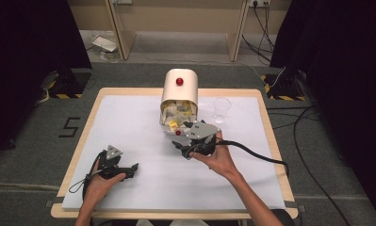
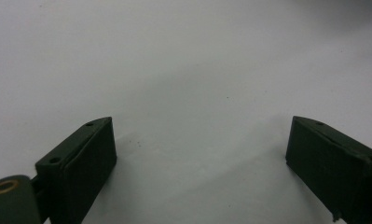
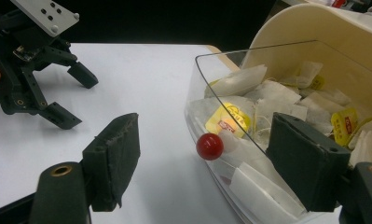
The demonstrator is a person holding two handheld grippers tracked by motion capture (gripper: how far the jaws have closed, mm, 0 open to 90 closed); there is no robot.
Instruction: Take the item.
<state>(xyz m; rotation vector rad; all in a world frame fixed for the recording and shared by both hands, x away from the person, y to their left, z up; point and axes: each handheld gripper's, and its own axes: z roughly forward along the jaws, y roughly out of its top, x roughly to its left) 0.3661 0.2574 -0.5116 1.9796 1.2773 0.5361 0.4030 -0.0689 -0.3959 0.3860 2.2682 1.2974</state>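
— Where are your tongs?
— My left gripper (image 1: 129,169) rests wide open on the white table (image 2: 188,70). My right gripper (image 3: 204,154), jaws spread, flanks the red knob (image 3: 210,146) on the tea-bag box (image 1: 178,101)'s clear drawer (image 3: 230,93).
— And beyond?
— A glass (image 1: 221,109).

Showing two handheld black grippers. Left gripper (image 1: 129,168): carrying a small grey three-cornered plate on top, trailing a thin black cable looping near the wrist. Right gripper (image 1: 180,142): wearing a bigger grey plate with dark screw holes, trailing a thick black cable off to the side. Jaws showing as chunky dark blocks with flat pads, small holes on top, brass-ringed pivots at the base. Forearms running bare, sleeves not visible.
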